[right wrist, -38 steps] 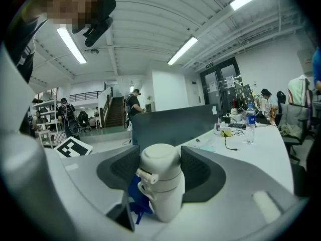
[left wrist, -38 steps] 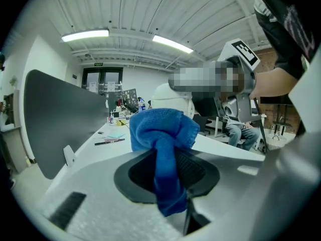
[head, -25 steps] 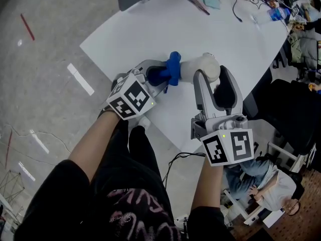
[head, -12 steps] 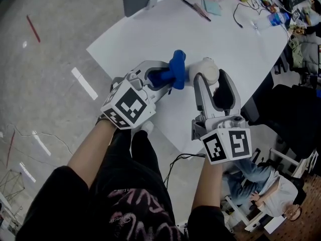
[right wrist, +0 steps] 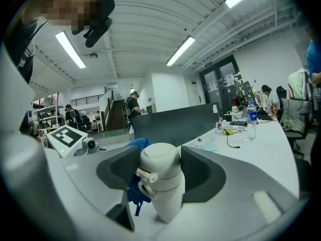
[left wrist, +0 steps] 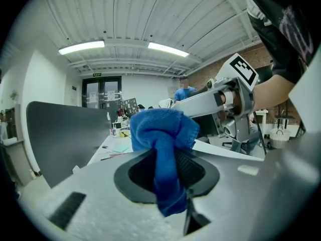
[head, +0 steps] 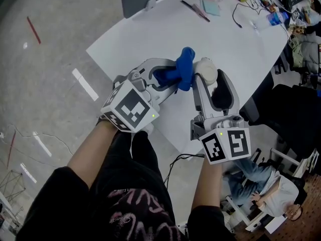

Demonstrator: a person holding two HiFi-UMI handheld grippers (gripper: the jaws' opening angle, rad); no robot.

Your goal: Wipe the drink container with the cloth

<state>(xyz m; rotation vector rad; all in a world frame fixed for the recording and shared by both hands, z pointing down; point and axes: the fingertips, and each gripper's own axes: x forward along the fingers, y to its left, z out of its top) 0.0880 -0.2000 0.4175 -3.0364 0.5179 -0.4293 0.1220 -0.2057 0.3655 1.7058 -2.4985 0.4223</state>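
Left gripper (head: 174,78) pinches cloth (head: 184,65); right gripper (head: 211,82) clamps drink container (head: 206,70) by the counter (head: 150,39) edge. Risk: hard wiping twists container loose.

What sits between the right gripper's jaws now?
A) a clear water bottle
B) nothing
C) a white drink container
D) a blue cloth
C: the right gripper clamps the white drink container; the left gripper holds the blue cloth.
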